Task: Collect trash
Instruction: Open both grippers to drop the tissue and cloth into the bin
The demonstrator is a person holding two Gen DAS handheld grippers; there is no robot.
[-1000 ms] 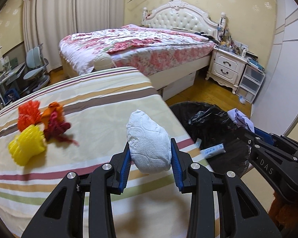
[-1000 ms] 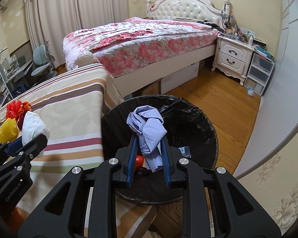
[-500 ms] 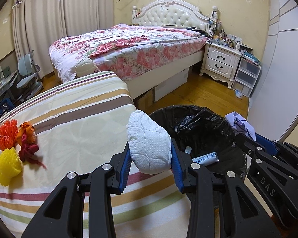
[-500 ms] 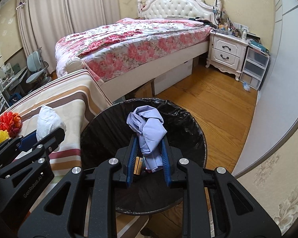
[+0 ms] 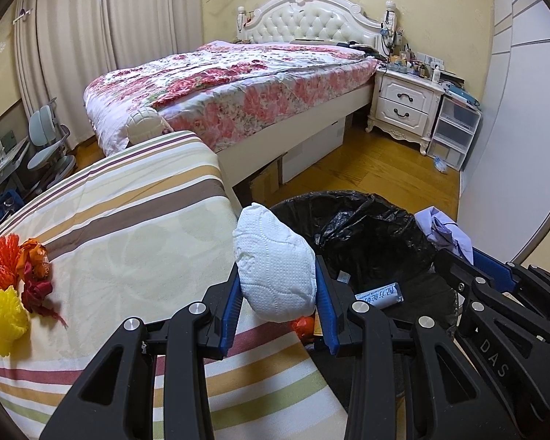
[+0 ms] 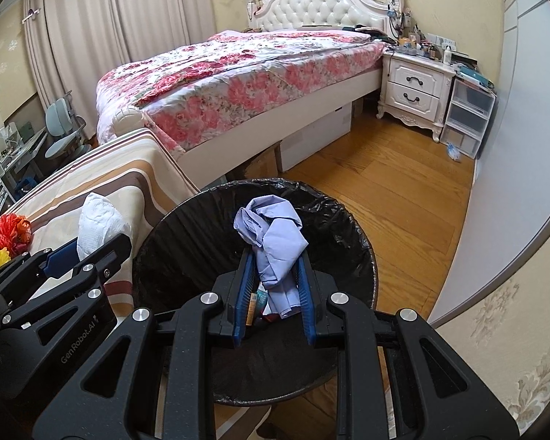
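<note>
My left gripper (image 5: 278, 278) is shut on a crumpled white tissue wad (image 5: 275, 264), held over the edge of the striped cloth surface (image 5: 128, 242) just left of the bin's rim. My right gripper (image 6: 273, 267) is shut on a crumpled lilac tissue (image 6: 271, 245), hanging above the mouth of the round bin with a black liner (image 6: 209, 234). Inside the bin (image 5: 366, 234) lie a small tube (image 5: 379, 293) and orange scraps. In the right wrist view the left gripper (image 6: 95, 242) with its white wad (image 6: 99, 223) sits at the left.
Red, orange and yellow net-like scraps (image 5: 14, 286) lie on the striped cloth at the left. A floral bed (image 5: 238, 84), a white nightstand (image 5: 407, 106) and plastic drawers (image 5: 454, 128) stand behind. Wooden floor (image 6: 392, 198) lies right of the bin, bounded by a pale wall.
Both grippers have shifted right toward the bin, each still shut on its tissue. The white wad now sits at the bin's rim; the lilac tissue hangs further over the opening.
</note>
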